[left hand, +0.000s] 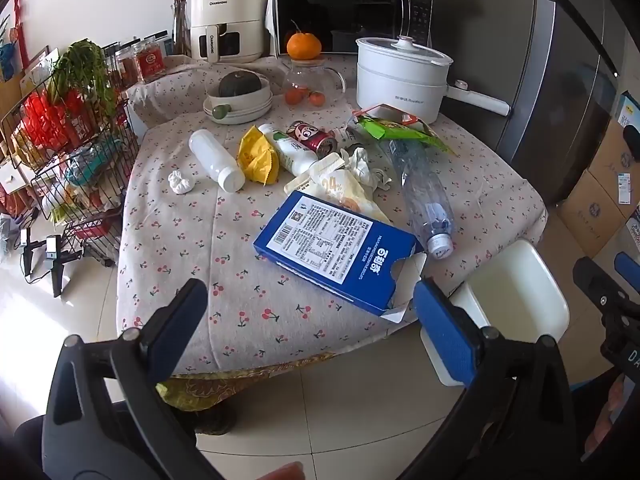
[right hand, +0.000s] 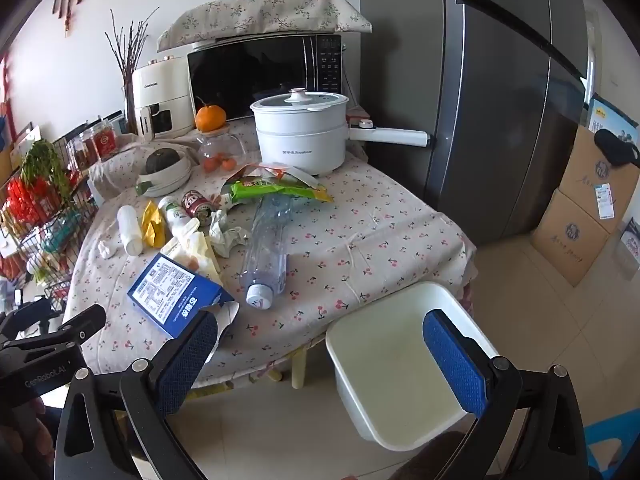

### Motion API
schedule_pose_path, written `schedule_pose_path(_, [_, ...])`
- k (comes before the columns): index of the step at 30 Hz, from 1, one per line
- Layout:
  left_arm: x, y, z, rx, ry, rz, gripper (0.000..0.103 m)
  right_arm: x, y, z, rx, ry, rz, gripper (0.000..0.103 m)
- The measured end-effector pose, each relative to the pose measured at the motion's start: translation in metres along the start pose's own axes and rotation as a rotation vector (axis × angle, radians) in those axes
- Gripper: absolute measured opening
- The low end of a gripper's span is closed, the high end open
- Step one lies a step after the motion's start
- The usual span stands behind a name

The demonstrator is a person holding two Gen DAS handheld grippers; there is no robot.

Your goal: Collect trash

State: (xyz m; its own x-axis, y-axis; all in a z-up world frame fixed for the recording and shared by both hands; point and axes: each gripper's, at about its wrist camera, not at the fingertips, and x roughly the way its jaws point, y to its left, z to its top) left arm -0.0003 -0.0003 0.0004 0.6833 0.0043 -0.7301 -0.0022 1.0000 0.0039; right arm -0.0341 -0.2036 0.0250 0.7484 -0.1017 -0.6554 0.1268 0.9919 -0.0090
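Trash lies strewn over the round table in its cherry-print cloth, with a white rectangular plastic bin on the floor just beside the near edge. Biggest of the litter is a flat blue cardboard box, one end flap open, beside a clear crushed plastic bottle. Behind them lie a green snack wrapper, a white capped bottle and a yellow crumpled packet. The left gripper and right gripper both hang wide open, holding nothing.

Cherry-print worktop is carrying a blue box, clear bottle and white bottle. White pot is sitting at the back.
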Motion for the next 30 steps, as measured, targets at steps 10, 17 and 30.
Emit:
schedule_pose_path(10, [0.001,-0.006,-0.002,0.017,0.012,-0.018,0.102,0.003,-0.005,-0.005,0.028,0.012,-0.022,0.103])
schedule_pose_path(17, [0.002,-0.005,-0.004,0.024,0.011,-0.023,0.102,0.004,-0.006,-0.006,0.028,0.030,-0.040,0.103])
schedule_pose_path(30, [0.002,-0.007,-0.006,0.025,0.005,-0.021,0.102,0.004,-0.007,-0.007,0.028,0.028,-0.042,0.103])
